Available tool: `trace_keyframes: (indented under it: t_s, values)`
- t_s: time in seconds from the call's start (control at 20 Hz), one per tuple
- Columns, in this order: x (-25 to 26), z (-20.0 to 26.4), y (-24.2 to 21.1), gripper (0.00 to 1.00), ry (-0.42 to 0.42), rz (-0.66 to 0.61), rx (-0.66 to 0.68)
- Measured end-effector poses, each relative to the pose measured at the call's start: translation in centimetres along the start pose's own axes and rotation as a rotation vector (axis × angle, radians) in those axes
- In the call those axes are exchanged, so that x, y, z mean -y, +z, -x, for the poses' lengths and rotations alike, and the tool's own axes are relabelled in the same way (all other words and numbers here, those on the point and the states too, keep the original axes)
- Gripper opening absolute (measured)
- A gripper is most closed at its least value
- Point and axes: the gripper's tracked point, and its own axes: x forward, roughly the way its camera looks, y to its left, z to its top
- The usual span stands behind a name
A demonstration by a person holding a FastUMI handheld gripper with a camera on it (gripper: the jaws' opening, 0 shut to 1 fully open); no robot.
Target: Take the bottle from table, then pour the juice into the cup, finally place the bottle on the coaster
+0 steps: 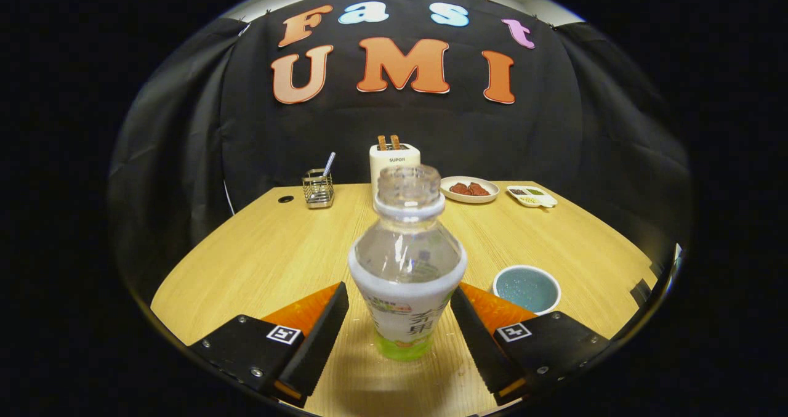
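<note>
Two fingers of gripper (399,318) spread apart, flanking uncapped bottle (406,263) upright on table (258,257), not touching; lined up for side grasp. Cup (527,289) just right, beyond finger, handy for pouring.

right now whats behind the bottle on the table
Directly behind the bottle stands a white toaster with two slices poking out; the bottle's neck covers its lower front. A plate of red food sits beside it. The gripper jaws flank the bottle, open.
</note>
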Motion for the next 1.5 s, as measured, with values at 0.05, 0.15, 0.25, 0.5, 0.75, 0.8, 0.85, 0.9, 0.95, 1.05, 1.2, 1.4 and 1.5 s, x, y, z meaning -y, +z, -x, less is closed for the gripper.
trace_keyframes:
  t_s: [0.05, 0.15, 0.25, 0.5, 0.75, 0.8, 0.85, 0.9, 0.95, 1.05, 1.2, 1.4, 1.5]
  values:
    - [-0.1, -0.3, -0.2, 0.99, 0.002, 0.006, -0.006]
    - [-0.3, -1.1, -0.4, 0.99, 0.004, 0.019, -0.006]
    - [-0.3, -1.4, -0.8, 0.99, 0.003, 0.022, -0.009]
    - [-0.3, -2.5, -1.8, 0.98, -0.012, -0.001, -0.011]
    - [-0.1, -2.5, -1.8, 0.6, -0.03, -0.08, 0.023]
    - [-0.3, -2.3, -1.5, 0.56, -0.021, -0.116, 0.029]
    - [-0.7, -2.0, -1.1, 0.56, -0.008, -0.153, 0.041]
    - [-1.0, -1.7, -0.6, 0.56, 0.002, -0.181, 0.052]
    - [-1.3, -1.4, -0.1, 0.56, 0.013, -0.201, 0.063]
    - [-2.0, -0.9, 1.1, 0.56, 0.042, -0.247, 0.086]
    - [-2.9, -0.4, 2.4, 0.56, 0.085, -0.34, 0.109]
    - [-3.9, 0.0, 4.6, 0.56, 0.151, -0.545, 0.124]
    - [-4.4, 0.1, 5.7, 0.56, 0.193, -0.649, 0.128]
